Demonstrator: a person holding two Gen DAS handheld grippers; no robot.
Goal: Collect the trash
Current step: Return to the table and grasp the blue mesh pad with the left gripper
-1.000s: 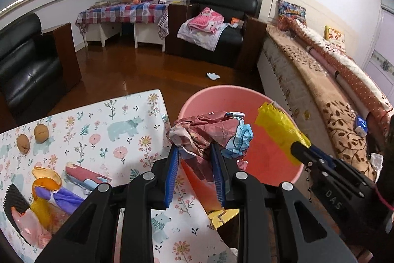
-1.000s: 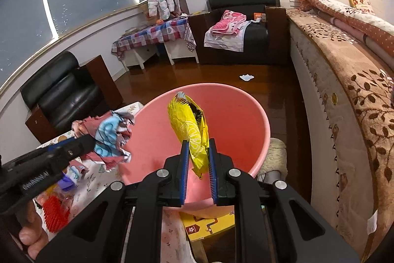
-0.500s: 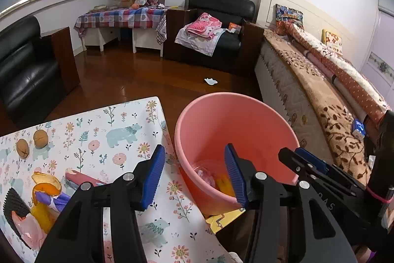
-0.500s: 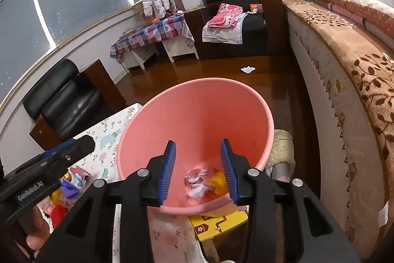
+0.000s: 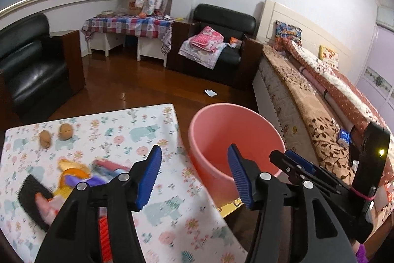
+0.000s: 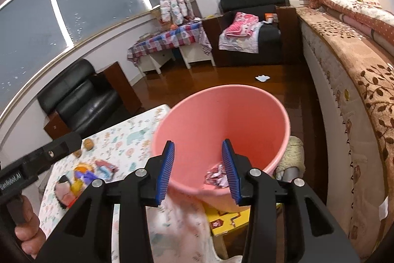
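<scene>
Now both wrappers have dropped into the bin [image 6: 268, 115]; the left gripper [image 5: 194, 176] and right gripper [image 6: 198, 170] gape empty, while more trash [image 5: 81, 171] waits on the table [image 5: 147, 127]

A pink bucket [image 6: 221, 120] stands upright at frame centre; crumpled wrappers [image 6: 216, 175] lie at its bottom.
</scene>
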